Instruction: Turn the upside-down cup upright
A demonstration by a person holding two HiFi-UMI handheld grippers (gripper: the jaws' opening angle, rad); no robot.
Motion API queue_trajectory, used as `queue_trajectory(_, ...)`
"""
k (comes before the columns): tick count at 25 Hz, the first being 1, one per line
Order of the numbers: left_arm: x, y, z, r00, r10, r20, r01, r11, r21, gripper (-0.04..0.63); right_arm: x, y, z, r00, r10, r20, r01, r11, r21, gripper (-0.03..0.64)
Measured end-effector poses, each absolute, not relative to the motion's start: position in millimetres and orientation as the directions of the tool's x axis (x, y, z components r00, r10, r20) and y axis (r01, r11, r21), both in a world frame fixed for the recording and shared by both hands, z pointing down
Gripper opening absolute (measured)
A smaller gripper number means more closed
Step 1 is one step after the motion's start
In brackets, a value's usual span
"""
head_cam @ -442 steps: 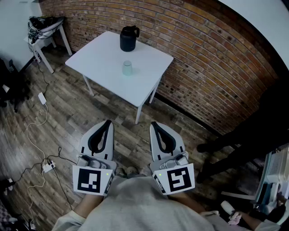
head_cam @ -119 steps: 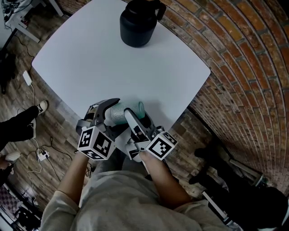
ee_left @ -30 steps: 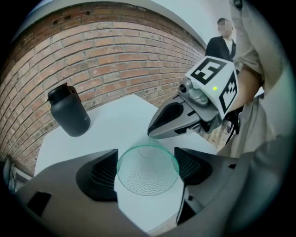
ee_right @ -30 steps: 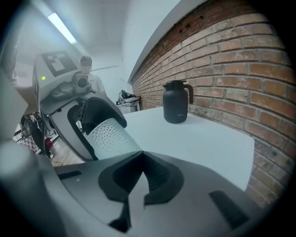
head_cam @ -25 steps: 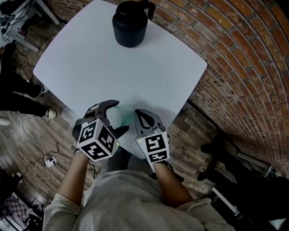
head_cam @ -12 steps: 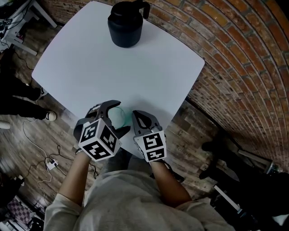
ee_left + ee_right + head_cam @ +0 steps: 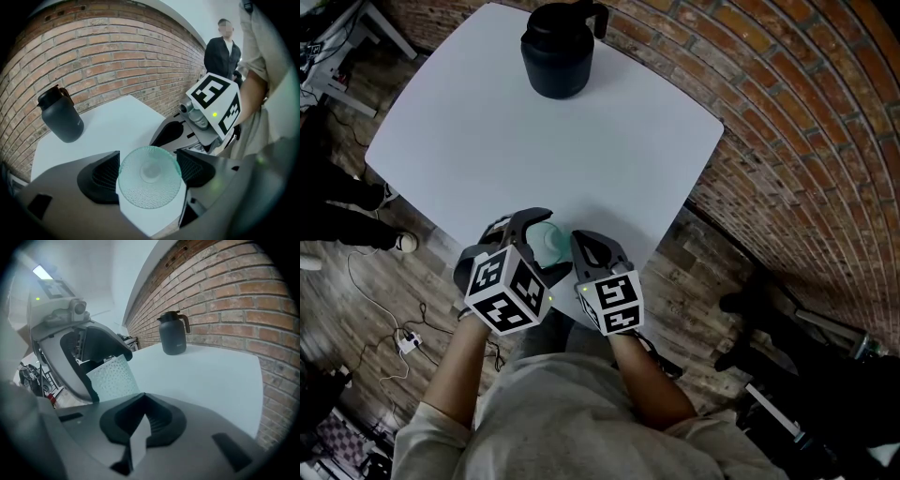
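Note:
A pale green textured cup sits near the white table's front edge. My left gripper is shut on it, one pad on each side. In the left gripper view the cup shows as a round disc between the pads, tilted, with what looks like its mouth towards the camera. My right gripper is shut and empty, just to the right of the cup. In the right gripper view its jaws meet tip to tip, and the cup stands left of them in the other gripper's fingers.
A black jug stands at the table's far side, also seen as the jug in the left gripper view. A brick wall runs along the right. A person stands nearby, and someone's legs and cables are on the floor at left.
The cup has tipped within the left gripper: a second ago it showed a pale solid end, now an open rim. The right gripper has edged slightly left, closer to the cup.

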State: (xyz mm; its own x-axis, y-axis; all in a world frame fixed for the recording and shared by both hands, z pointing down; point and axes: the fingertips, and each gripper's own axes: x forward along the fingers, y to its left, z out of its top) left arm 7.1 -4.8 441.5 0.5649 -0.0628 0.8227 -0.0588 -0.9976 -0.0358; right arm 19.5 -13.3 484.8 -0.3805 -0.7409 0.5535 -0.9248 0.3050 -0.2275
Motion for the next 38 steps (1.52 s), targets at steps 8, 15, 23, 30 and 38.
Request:
queue_trajectory(8,10.1,-2.4,440.6,0.56,-0.056,0.827,-0.047,-0.998,-0.036,0.383,16.7,-11.4,486.7,-0.396,-0.739,0.544,-0.918,0.3,-0.26,0.006)
queue_trajectory(15,8.9,-0.6,452.4,0.508,-0.049,0.86,-0.022,-0.999,-0.044,0.383,23.2,-13.5,480.8,-0.357,-0.767,0.532,-0.934,0.289,-0.211,0.006)
queue_trajectory(23,9.9,-0.1,455.5,0.471,-0.046,0.881,0.004,-0.999,-0.054,0.383,36.8,-8.2,421.6,-0.313,-0.845,0.433,-0.95,0.273,-0.155,0.006)
queue_trajectory(30,11.5,-0.2,458.9,0.432,-0.037,0.901,0.043,-0.997,-0.062,0.383,44.1,19.9,334.5,-0.3,-0.916,0.266,-0.953,0.277,-0.123,0.006)
queue_trajectory(38,13.8,1.2,462.4,0.408,-0.036,0.912,0.071,-0.995,-0.071,0.383,39.0,59.7,284.9,-0.309,-0.927,0.213,-0.949,0.285,-0.133,0.006)
